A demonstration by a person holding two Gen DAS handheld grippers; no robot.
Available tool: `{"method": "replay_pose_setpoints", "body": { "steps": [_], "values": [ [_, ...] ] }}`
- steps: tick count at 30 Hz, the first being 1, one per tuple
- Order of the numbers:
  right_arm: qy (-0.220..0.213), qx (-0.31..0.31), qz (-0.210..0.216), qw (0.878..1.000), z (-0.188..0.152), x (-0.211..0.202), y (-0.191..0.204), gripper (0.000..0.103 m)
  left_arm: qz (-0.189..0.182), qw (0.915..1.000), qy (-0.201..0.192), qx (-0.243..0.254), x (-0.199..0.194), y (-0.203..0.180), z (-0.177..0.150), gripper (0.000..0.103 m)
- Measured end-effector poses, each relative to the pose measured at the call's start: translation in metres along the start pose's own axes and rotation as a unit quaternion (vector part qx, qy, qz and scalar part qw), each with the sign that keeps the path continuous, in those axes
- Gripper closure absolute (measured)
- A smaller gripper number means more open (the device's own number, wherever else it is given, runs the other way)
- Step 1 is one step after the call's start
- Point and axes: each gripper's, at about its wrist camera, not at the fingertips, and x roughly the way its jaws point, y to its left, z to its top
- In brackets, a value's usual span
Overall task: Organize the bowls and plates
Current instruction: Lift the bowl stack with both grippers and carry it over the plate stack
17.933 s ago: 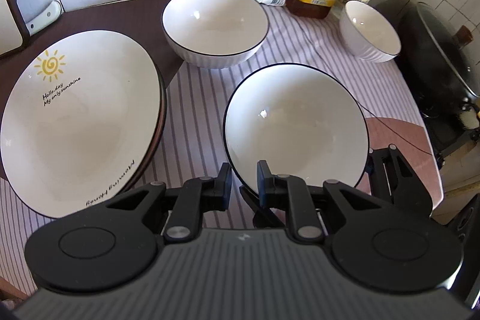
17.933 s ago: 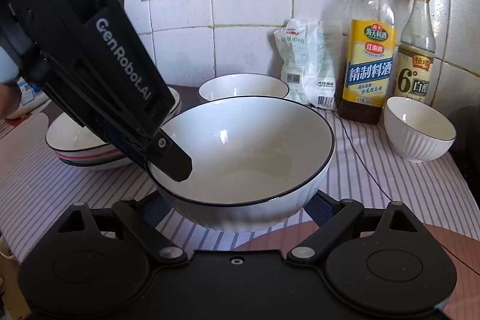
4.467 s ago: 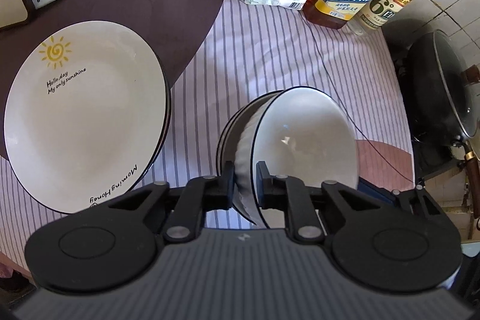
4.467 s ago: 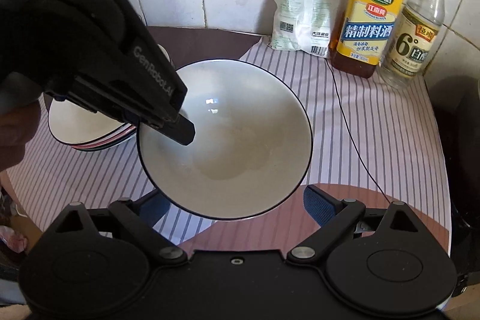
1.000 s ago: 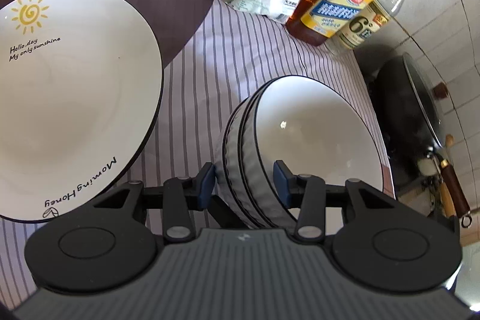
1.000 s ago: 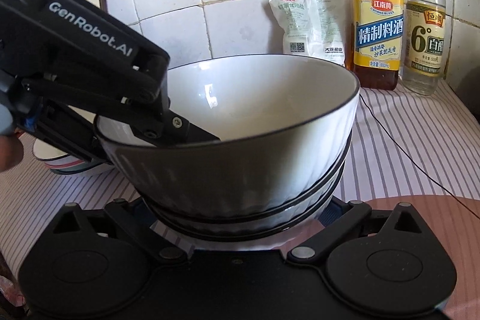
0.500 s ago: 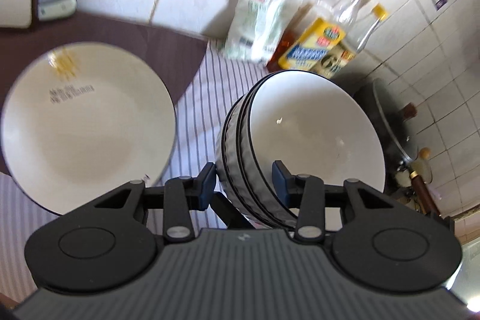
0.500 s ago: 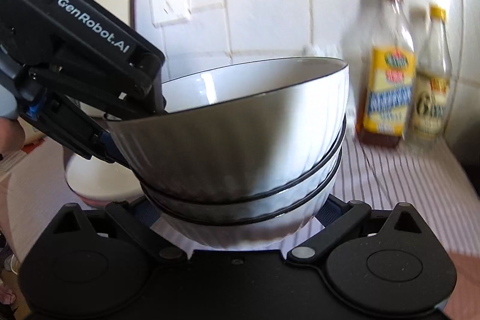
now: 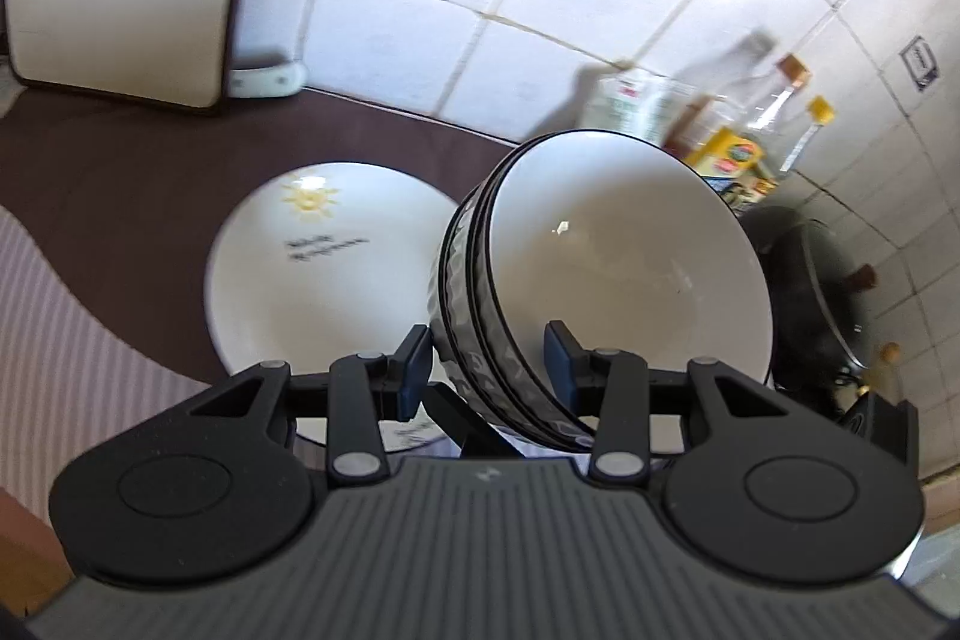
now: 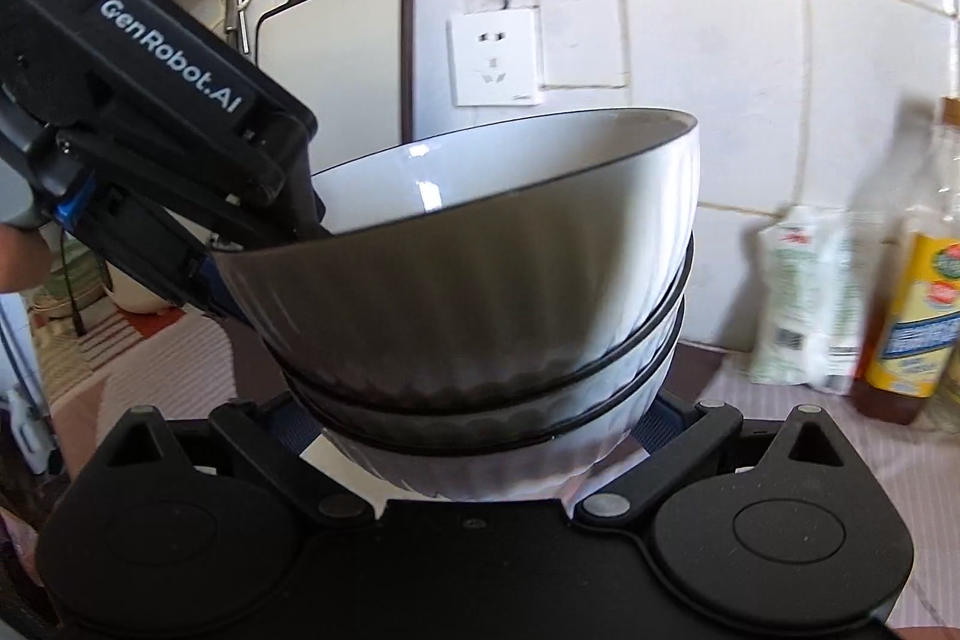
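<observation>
Left wrist view shows plate stack [image 9: 327, 274] with sun print lying on dark mat, plus dark wok [image 9: 840, 292] off to side; right wrist view shows neither. Right wrist view gives wall socket [image 10: 495, 55] and leaning cutting board [image 10: 336, 58].

Bowl stack [image 10: 480, 292], three nested, nothing inside top one, held up tilted off table. Left gripper [image 9: 489, 361] fingers straddle rim, seem clamped on it. Right gripper [image 10: 480, 436] fingers wide either side of bottom bowl; grip, can't tell.

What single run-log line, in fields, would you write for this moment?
left hand-held gripper: clamped on bowl stack rim | right hand-held gripper: spans stack base, contact unclear | stack: tilted | plates: on table
</observation>
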Motion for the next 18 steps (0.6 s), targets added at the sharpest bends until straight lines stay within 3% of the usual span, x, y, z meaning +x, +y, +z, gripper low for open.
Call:
{"method": "replay_pose_setpoints", "body": {
  "steps": [11, 18],
  "values": [
    [0.045, -0.009, 0.043, 0.998, 0.0, 0.061, 0.006, 0.001, 0.02, 0.9983, 0.019, -0.05, 0.022, 0.053, 0.006, 0.064],
    [0.059, -0.002, 0.044, 0.997, 0.0, 0.082, -0.001, 0.001, 0.023, 0.9982, 0.039, -0.04, 0.044, 0.061, 0.013, 0.064]
  ]
}}
